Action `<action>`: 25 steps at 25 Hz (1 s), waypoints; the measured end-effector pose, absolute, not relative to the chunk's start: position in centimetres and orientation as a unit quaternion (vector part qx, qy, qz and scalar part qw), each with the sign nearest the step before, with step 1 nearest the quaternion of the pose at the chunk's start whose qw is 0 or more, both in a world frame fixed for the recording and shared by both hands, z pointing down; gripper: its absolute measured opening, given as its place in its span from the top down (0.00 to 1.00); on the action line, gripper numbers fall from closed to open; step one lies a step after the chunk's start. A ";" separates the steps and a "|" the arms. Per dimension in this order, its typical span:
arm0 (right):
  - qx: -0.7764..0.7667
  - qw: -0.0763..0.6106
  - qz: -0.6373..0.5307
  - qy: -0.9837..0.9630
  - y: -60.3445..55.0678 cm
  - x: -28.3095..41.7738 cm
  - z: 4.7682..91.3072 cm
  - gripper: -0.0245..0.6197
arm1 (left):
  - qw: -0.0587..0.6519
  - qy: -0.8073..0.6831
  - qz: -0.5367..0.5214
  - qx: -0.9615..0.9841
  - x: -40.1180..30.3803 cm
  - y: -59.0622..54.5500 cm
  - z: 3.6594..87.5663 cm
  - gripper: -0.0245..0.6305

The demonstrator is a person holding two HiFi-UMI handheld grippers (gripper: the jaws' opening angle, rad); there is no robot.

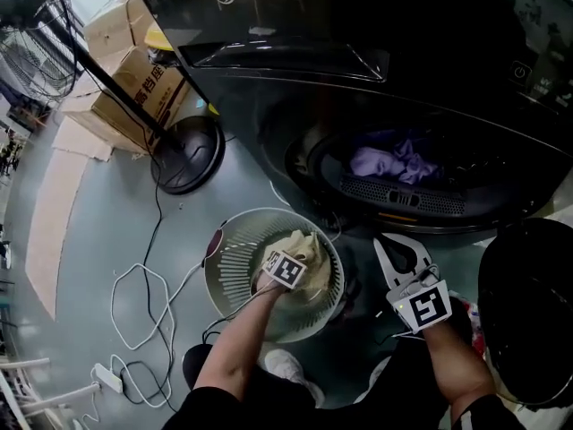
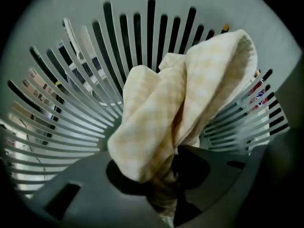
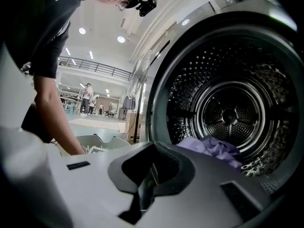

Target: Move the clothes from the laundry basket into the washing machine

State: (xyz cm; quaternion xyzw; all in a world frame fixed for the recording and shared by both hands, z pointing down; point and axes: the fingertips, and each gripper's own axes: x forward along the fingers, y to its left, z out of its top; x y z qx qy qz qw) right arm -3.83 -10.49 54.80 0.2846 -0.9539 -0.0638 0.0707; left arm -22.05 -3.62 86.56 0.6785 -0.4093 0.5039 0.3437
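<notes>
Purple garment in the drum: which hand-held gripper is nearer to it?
Right. The right hand-held gripper is before the drum opening, facing the purple garment; the left hand-held gripper is in the laundry basket, gripping a yellow checked cloth.

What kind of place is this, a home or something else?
Probably a big workshop or test hall, not a home: the washing machine stands on bare floor near cardboard boxes and loose cables, and a railed gallery shows behind.
</notes>
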 end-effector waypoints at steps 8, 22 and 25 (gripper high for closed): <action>0.300 0.068 -0.061 -0.950 -11.9 -3.6 55.7 0.95 | 0.227 -0.451 0.442 0.741 -21.8 -5.8 75.9 0.78; 0.319 0.035 -0.070 -0.944 -11.7 -2.2 53.5 0.95 | 0.118 -0.535 0.244 0.800 -19.4 -8.8 59.1 0.78; 0.327 0.030 -0.071 -0.942 -11.7 -1.6 53.1 0.95 | 0.095 -0.537 0.206 0.812 -17.9 -9.7 55.8 0.78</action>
